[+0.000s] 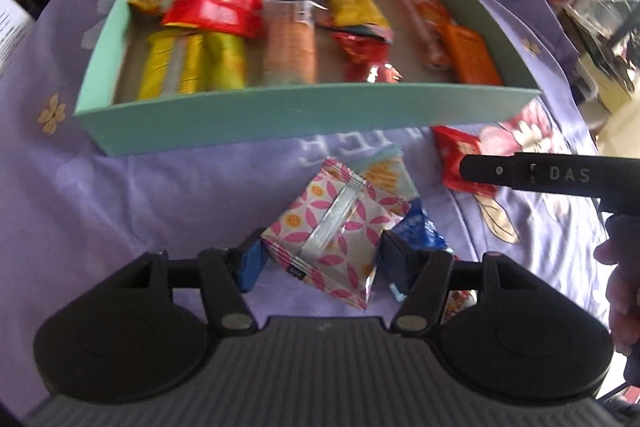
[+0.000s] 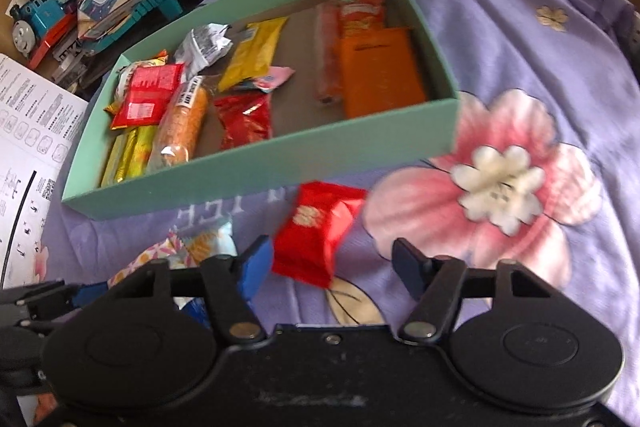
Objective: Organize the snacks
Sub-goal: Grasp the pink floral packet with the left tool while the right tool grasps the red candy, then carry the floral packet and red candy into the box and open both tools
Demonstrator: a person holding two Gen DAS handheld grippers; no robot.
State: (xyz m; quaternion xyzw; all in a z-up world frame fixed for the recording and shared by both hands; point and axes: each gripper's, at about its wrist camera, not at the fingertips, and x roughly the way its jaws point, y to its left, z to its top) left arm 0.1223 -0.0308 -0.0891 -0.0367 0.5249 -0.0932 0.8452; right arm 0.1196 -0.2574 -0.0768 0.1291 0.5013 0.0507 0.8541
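A mint-green box (image 1: 296, 115) (image 2: 256, 167) on the purple cloth holds several snack packets. In the left wrist view my left gripper (image 1: 320, 263) is shut on a pink-and-orange flower-patterned packet (image 1: 332, 231), held between its blue pads just in front of the box. A light-blue packet (image 1: 386, 175) and a blue packet (image 1: 420, 231) lie behind it. A red packet (image 1: 460, 155) (image 2: 316, 231) lies on the cloth. My right gripper (image 2: 332, 263) is open around the red packet's near end, its fingers either side, apart from it.
Toys, a blue toy train (image 2: 32, 15), boxes and a printed sheet (image 2: 24, 155) crowd the left and back. The purple cloth (image 2: 520, 47) with a large pink flower (image 2: 496, 179) spreads to the right of the box.
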